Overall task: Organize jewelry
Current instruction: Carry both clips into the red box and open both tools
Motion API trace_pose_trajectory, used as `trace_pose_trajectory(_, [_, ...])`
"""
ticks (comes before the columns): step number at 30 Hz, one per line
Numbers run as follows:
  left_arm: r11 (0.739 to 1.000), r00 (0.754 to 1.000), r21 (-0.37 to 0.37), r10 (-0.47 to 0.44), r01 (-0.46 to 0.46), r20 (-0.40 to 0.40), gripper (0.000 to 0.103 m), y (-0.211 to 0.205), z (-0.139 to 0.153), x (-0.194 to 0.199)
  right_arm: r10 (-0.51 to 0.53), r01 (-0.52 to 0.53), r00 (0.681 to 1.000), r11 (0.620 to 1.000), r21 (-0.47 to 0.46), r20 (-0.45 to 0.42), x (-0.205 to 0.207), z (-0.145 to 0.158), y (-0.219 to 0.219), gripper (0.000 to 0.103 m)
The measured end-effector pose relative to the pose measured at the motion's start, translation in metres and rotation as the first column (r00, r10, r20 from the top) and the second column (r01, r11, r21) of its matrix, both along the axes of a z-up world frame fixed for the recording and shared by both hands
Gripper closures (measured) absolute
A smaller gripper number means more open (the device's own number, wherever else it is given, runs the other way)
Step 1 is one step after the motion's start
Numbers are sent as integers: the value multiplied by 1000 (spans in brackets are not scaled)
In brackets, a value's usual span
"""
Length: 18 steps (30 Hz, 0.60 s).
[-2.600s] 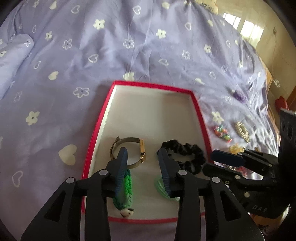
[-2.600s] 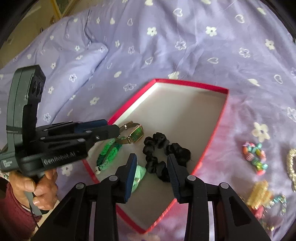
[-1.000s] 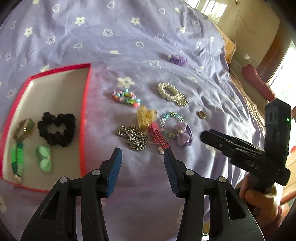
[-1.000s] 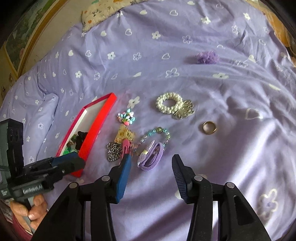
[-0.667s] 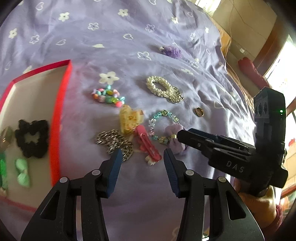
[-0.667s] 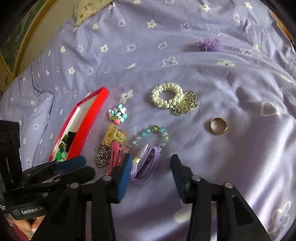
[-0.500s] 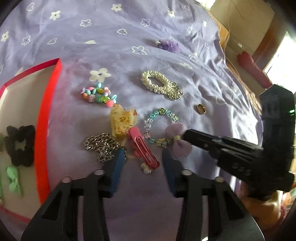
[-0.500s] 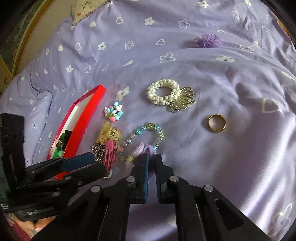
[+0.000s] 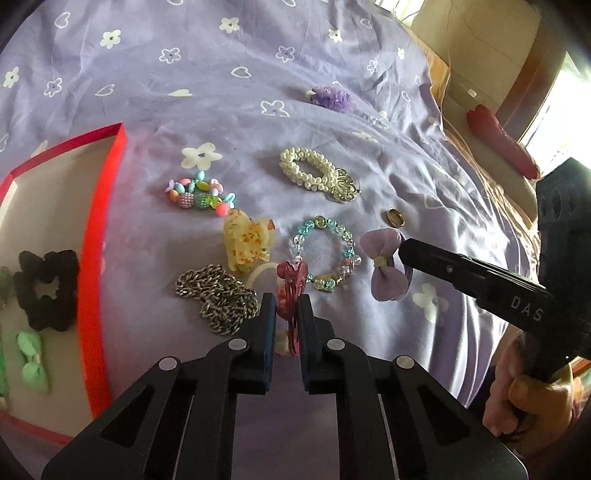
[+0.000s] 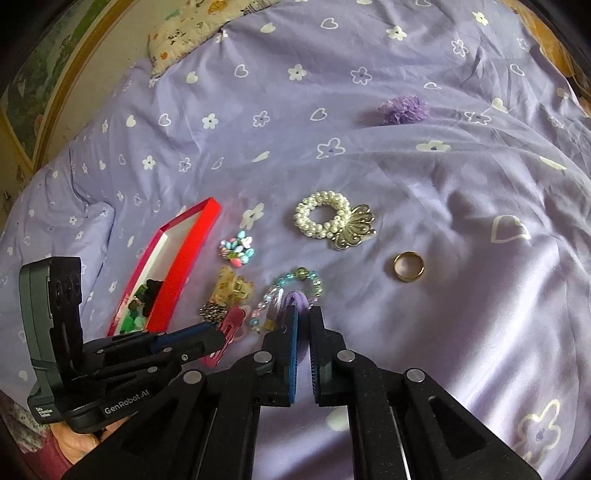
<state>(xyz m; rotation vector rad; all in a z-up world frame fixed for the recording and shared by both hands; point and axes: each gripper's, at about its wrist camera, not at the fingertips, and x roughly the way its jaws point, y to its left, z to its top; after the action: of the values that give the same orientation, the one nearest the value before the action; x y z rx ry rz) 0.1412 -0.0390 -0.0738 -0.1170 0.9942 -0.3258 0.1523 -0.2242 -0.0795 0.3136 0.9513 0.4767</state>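
My left gripper [image 9: 286, 306] is shut on a pink hair clip [image 9: 291, 291], which also shows in the right wrist view [image 10: 227, 332]. My right gripper [image 10: 303, 321] is shut on a purple bow hair tie [image 10: 295, 301], seen in the left wrist view [image 9: 386, 266]. Around them on the purple bedspread lie a silver chain [image 9: 218, 295], a yellow claw clip [image 9: 245, 245], a blue bead bracelet [image 9: 325, 251], a pastel bead bracelet [image 9: 199, 194], a pearl bracelet [image 9: 314, 173] and a gold ring [image 10: 408, 266]. The red-rimmed box [image 9: 99, 229] at the left holds a black scrunchie [image 9: 46, 288] and a green bow [image 9: 33, 371].
A purple pompom [image 10: 404, 105] lies farther back on the bedspread. A patterned pillow [image 10: 192, 26] sits at the head of the bed. The bed's right edge and a red object [image 9: 500, 144] on the floor show in the left wrist view.
Both grippers left the box and moved right to the jewelry pile. The right gripper shut on the purple bow hair tie. The left gripper has now shut on the pink hair clip.
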Motion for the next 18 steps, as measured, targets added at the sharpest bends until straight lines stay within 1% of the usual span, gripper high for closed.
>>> trace_pose_trajectory(4, [1000,1000,-3,-3,3,6,93,2,4,-6,-2,2,1000,1000,2,3,-4,2,0,98])
trace_pose_trajectory(9, [1000,999,-16,4,-3,39,93,11,17,-18,-1,1,1000,1000,14,14,-10,9,-2,98])
trace_pose_trajectory(18, [996,994,-31,81,-79,72,94,45,33,-35,51,-52,998,998,33,30,-16,19,23,98])
